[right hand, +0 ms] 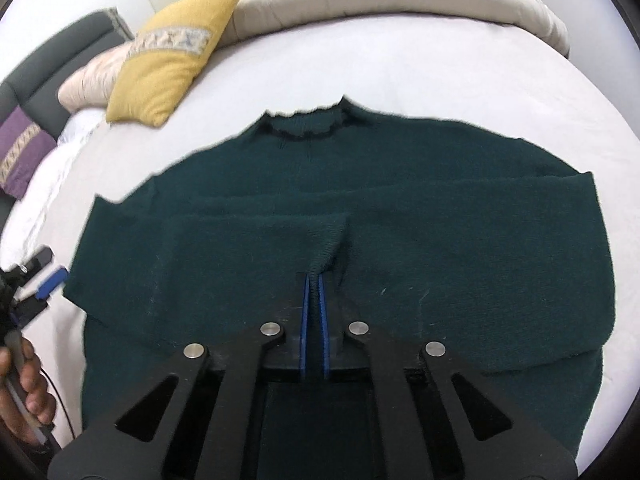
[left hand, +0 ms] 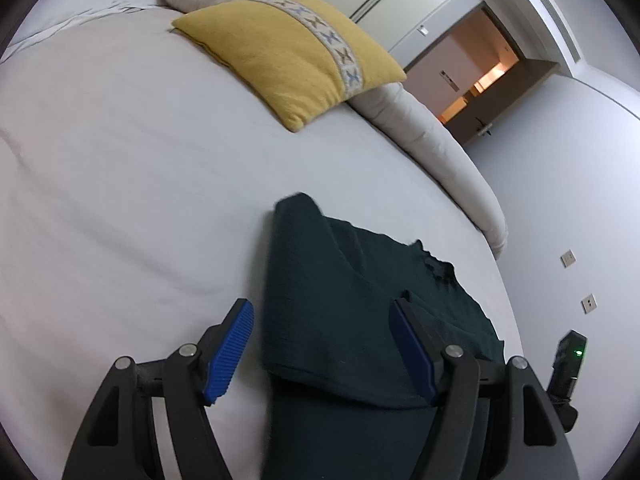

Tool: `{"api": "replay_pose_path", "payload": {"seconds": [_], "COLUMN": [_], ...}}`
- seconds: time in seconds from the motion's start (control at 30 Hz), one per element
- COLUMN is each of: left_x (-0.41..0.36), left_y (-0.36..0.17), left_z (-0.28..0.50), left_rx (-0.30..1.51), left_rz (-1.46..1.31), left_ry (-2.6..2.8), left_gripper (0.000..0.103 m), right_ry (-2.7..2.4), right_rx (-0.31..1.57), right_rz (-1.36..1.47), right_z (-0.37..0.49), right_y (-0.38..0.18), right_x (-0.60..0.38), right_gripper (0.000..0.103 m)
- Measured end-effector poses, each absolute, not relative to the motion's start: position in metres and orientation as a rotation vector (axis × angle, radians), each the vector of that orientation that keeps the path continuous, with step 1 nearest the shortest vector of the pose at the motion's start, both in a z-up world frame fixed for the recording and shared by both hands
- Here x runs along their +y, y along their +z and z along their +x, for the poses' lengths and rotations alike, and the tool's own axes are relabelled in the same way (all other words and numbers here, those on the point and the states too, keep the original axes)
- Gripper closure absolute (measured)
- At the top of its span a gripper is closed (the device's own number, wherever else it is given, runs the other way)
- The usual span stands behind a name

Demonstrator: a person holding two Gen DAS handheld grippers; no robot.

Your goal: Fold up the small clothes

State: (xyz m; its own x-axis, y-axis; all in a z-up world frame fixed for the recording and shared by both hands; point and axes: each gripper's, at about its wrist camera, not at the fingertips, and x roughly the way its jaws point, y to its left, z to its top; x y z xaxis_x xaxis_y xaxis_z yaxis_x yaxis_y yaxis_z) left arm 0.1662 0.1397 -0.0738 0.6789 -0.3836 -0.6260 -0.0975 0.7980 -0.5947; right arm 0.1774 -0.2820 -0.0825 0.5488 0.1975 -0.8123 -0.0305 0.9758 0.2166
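A dark green knitted sweater (right hand: 400,200) lies flat on the white bed, collar away from me, with both sleeves folded across its body. My right gripper (right hand: 315,280) is shut on the cuff of a sleeve (right hand: 324,256) at the sweater's middle. My left gripper (left hand: 320,320) is open with blue pads, empty, over the sweater's left edge (left hand: 340,300); its right finger is above the fabric, its left finger above the sheet. The left gripper also shows at the left edge of the right wrist view (right hand: 44,280), held in a hand.
A yellow cushion (left hand: 292,56) (right hand: 172,56) lies on the bed beyond the sweater. A beige rolled duvet (right hand: 400,0) lines the far edge. A purple cushion (right hand: 20,152) sits far left. The white sheet (left hand: 120,180) spreads to the left.
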Motion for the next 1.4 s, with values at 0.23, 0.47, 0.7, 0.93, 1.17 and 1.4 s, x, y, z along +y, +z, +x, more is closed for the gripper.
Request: {"api": "replay_pose_path", "payload": {"seconds": [0.23,0.47,0.7,0.93,1.17,1.4], "left_x": [0.153,0.135,0.111,0.095,0.110,0.108], "left_y": [-0.077,-0.099,-0.103,-0.109,-0.112,-0.117], "left_z": [0.176,0.215,0.255,0.265,0.258,0.258], "left_rx": [0.818,0.943,0.979,0.988,0.956,0.946], "left_rz": [-0.651,-0.539,-0.403,-0.292,-0.362,-0.353], "left_ry": [-0.145,-0.099,-0.075,-0.035,-0.040,-0.032], "left_gripper": [0.021,0.020,0.022,0.089,0.095,0.095], "right_ry": [0.055,0.065,0.057,0.057,0.040,0.019], "right_rx": [0.899,0.981,0.911,1.015,0.966,0.952], "right_rz": [0.278,0.334,0.327,0.181,0.145,0.244], "right_z": [0.180,0.187,0.183,0.209,0.207,0.209], "right_y": [-0.052,-0.085,-0.077,-0.097,-0.086,-0.105], "right_x": [-0.338,-0.361,-0.369,-0.349,-0.343,-0.359], "right_gripper": [0.100,0.095,0.064,0.070,0.098,0.098]}}
